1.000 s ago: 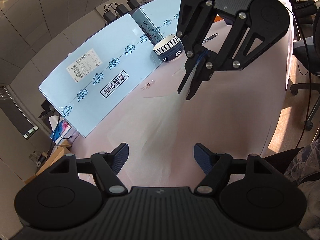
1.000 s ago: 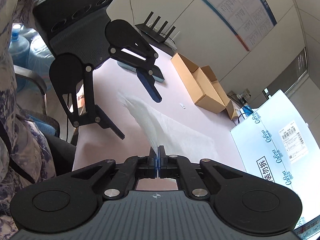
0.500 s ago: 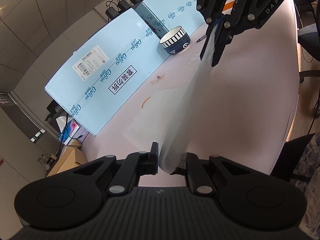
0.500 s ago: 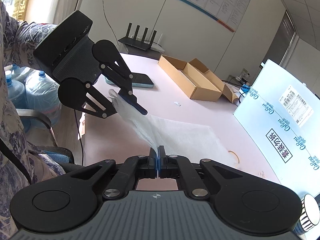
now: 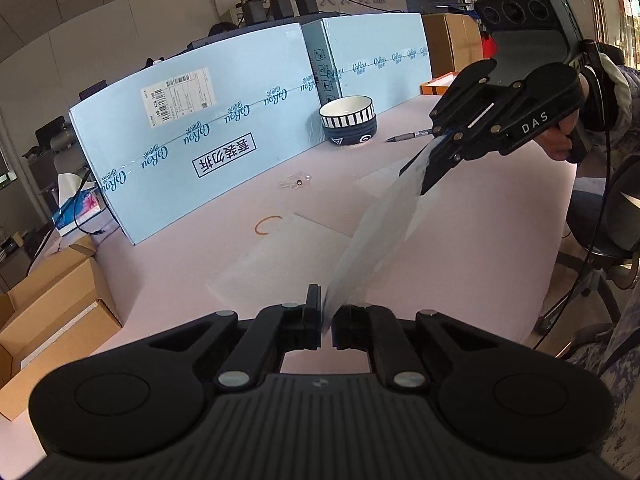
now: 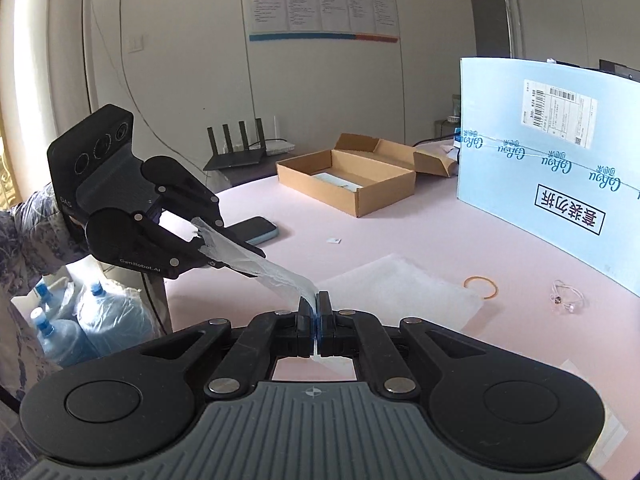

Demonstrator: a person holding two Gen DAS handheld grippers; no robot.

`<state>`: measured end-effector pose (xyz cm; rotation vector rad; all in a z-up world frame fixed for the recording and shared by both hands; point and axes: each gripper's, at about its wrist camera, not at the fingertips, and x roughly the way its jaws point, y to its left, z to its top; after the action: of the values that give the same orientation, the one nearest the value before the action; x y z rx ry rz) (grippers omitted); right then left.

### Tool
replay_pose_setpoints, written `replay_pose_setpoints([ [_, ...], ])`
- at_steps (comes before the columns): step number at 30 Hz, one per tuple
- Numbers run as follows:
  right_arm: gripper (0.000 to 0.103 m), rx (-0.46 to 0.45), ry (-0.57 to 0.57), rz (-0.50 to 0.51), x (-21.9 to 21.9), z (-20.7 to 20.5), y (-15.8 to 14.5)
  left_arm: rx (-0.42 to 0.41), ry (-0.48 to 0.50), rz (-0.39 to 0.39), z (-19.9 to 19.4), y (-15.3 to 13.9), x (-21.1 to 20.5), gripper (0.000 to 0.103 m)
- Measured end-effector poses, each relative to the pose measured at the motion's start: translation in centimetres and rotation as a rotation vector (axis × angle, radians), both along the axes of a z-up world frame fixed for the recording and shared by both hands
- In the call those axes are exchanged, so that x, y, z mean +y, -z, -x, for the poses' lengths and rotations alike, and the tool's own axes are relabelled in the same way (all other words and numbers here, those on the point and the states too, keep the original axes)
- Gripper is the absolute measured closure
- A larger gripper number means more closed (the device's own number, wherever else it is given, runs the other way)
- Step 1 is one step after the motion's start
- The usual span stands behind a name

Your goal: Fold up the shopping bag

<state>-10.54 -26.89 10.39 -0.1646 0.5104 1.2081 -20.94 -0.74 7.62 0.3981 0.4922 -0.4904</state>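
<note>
A thin translucent white shopping bag (image 5: pixel 372 236) is stretched in the air between my two grippers above the pink table (image 5: pixel 480 248). My left gripper (image 5: pixel 326 316) is shut on one end of it. My right gripper (image 6: pixel 317 312) is shut on the other end, and shows in the left wrist view (image 5: pixel 430 168). In the right wrist view the bag (image 6: pixel 260 266) runs as a twisted strip from my pads to the left gripper (image 6: pixel 218 258). The rest of the bag (image 6: pixel 400 292) lies flat on the table.
A light blue carton (image 5: pixel 208 160) stands along the back. A striped bowl (image 5: pixel 348 120) and a pen (image 5: pixel 408 136) lie by it. A rubber band (image 6: pixel 480 286), earphones (image 6: pixel 566 300), a phone (image 6: pixel 256 230) and an open cardboard box (image 6: pixel 348 178) are on the table.
My left gripper went from open to shut on the bag's near end. Both grippers lifted and pulled the bag's edge taut between them.
</note>
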Motion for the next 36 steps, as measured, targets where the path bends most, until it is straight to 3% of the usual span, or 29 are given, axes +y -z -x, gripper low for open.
replay_pose_setpoints([
  [5, 0.101, 0.023, 0.063, 0.002, 1.3, -3.5, 0.9, 0.057, -0.03, 0.025, -4.6, 0.1, 1.6, 0.097],
  [18, 0.101, 0.107, 0.13, 0.095, 4.0, -11.9, 5.3, 0.19, -0.097, 0.07, -13.4, 3.5, 4.4, 0.096],
  [20, 0.092, 0.12, 0.143, 0.111, 4.1, -12.7, 5.8, 0.208, -0.097, 0.073, -14.2, 4.0, 4.6, 0.096],
  [23, 0.066, 0.109, 0.168, 0.122, 3.7, -13.5, 6.2, 0.233, -0.096, 0.075, -14.9, 4.7, 4.8, 0.094],
  [30, 0.056, 0.012, 0.284, 0.104, 1.5, -14.7, 5.4, 0.25, -0.124, 0.056, -15.4, 5.4, 5.3, 0.085],
  [36, 0.052, 0.036, 0.277, 0.044, 0.3, -15.0, 4.7, 0.239, -0.125, 0.068, -14.7, 4.9, 5.1, 0.08],
])
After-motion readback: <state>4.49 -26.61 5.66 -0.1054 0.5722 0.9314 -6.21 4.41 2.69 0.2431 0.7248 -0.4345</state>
